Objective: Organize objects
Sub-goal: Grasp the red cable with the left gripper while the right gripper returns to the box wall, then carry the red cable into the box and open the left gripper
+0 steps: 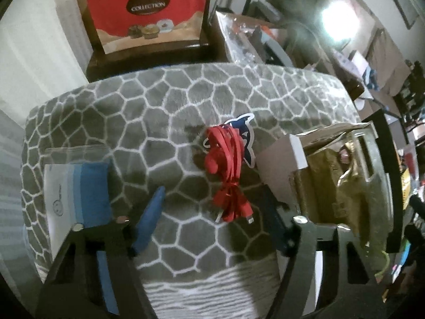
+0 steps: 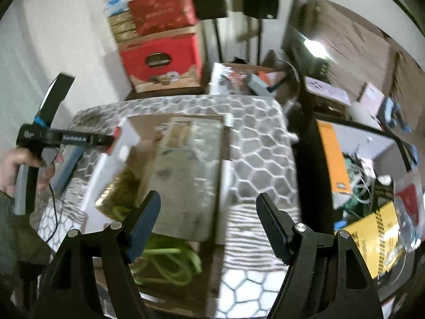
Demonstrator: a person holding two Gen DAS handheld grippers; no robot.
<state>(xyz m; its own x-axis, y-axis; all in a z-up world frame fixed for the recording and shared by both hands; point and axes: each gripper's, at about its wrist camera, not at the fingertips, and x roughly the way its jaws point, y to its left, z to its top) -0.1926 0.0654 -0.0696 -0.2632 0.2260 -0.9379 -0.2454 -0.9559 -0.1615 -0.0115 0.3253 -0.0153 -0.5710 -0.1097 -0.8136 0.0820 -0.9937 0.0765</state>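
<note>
I am working over the grey honeycomb-patterned blanket (image 1: pixel 164 101), and I am taking the open cardboard box (image 1: pixel 297 156) on it as my landmark. Inside that box, gold packaging and a clear plastic sheet are lying loose; in the right wrist view a green cord (image 2: pixel 170 260) is trailing over its near edge. Beyond the box, a red carton (image 1: pixel 148 8) is reading "COLLECTION". Just left of the box, the red cable bundle (image 1: pixel 231 170) is lying on a blue, white-edged sticker (image 1: pixel 245 135), its connector ends pointing toward me. Well left of the box, a blue-and-white packet (image 1: pixel 79 194) is sitting in a clear sleeve. I am holding the left gripper (image 1: pixel 209 226) above the bundle with its fingers apart and nothing between them; the pads are not touching the cable. The right gripper (image 2: pixel 209 220) is hovering over the box, fingers likewise apart and empty. I am judging the risks as follows: the loose loops may slip or unravel if I am pinching only one strand; the sticker may come up with the cable; the soft blanket may be caught in the closing fingers. The left tool's body is reading, roughly, "GenRobot.AI", blurred.
</note>
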